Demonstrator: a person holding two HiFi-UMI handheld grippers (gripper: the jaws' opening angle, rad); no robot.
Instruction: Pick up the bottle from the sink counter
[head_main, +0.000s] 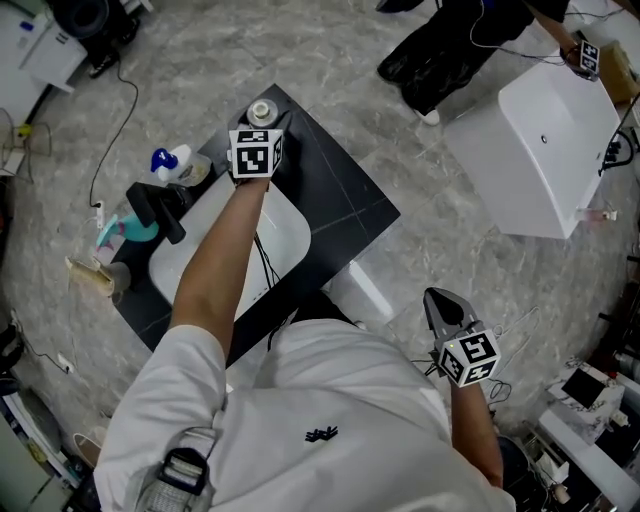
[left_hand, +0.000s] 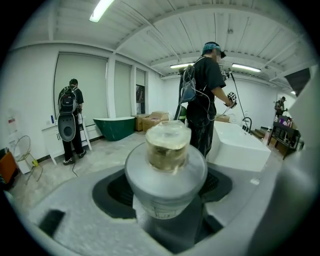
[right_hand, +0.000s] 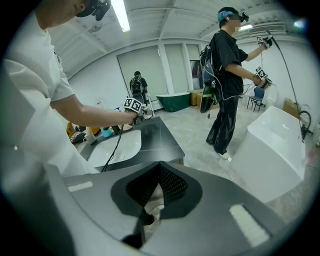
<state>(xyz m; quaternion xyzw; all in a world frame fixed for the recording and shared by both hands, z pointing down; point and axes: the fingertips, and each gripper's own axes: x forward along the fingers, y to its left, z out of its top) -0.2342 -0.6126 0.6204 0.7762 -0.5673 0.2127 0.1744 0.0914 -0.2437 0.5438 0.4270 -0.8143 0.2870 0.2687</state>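
Snugly pinched by left gripper (left_hand: 166, 202), grey bottle (left_hand: 165, 180) with clear yellowish cap (left_hand: 167, 145); right gripper (right_hand: 159, 170) pressed together, empty.

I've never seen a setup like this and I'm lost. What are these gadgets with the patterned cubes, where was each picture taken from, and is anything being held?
There is no robot here. A person in a white shirt holds a two-jaw gripper in each hand, and the patterned cubes are part of those grippers. The picture from above comes from a camera on the person's head, looking steeply down. The other two come from cameras riding on the grippers, each looking along its own jaws.

Below the person is a black counter with a white basin, a black faucet and a blue-and-white bottle.

The left gripper is clamped on a grey bottle with a clear cap, over the counter's corner. The right gripper hangs beside the person, jaws together and empty.
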